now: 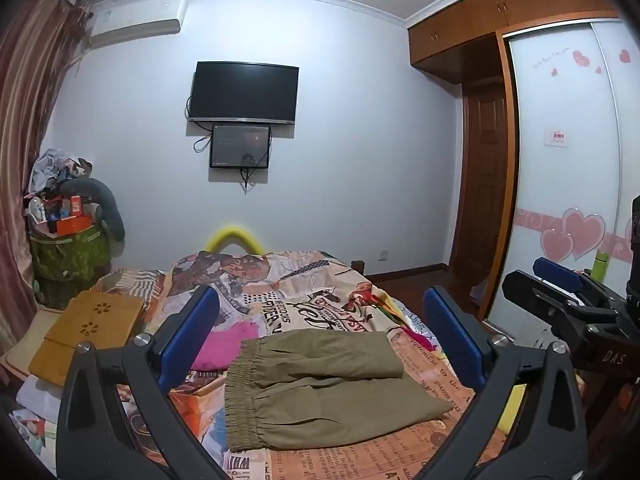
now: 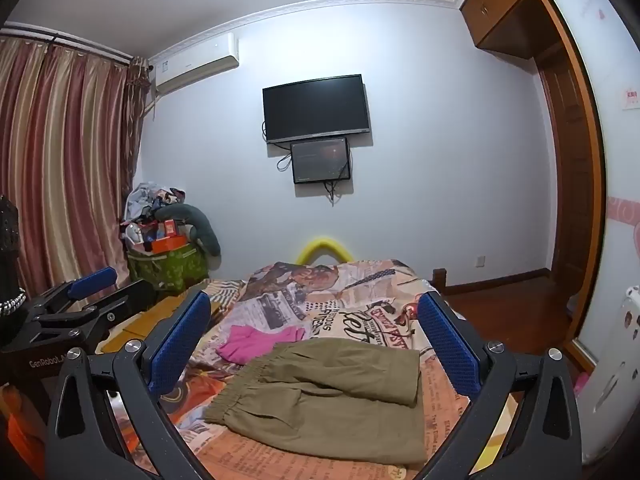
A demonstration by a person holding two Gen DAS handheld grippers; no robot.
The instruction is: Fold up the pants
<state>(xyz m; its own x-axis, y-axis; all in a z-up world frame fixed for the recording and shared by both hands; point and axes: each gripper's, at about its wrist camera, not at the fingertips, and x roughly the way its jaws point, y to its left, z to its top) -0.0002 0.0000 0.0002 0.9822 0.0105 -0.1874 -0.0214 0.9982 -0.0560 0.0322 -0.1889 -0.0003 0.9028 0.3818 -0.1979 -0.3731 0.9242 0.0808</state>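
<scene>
bed covered with a newspaper-print sheet [image 1: 320, 312], orange and cream. pink garment [image 2: 256, 342] lying crumpled on the sheet. yellow curved foam piece [image 1: 234, 236] at the far end of the bed. wall-mounted tv [image 1: 244, 94], screen dark, smaller screen [image 1: 240, 146] hung just below it, cables dangling. white air conditioner [image 1: 136, 20] high on the wall beside striped curtains [image 2: 60, 160]. green bag [image 1: 70, 252] stuffed with boxes and clothes in the corner, grey tube-shaped pillow [image 1: 100, 204] leaning on it. wooden lap tray [image 1: 88, 328] left of the bed. wooden wardrobe [image 1: 480, 12] with sliding door [image 1: 568, 160] bearing pink heart stickers. wooden door [image 1: 480, 184] beyond.
</scene>
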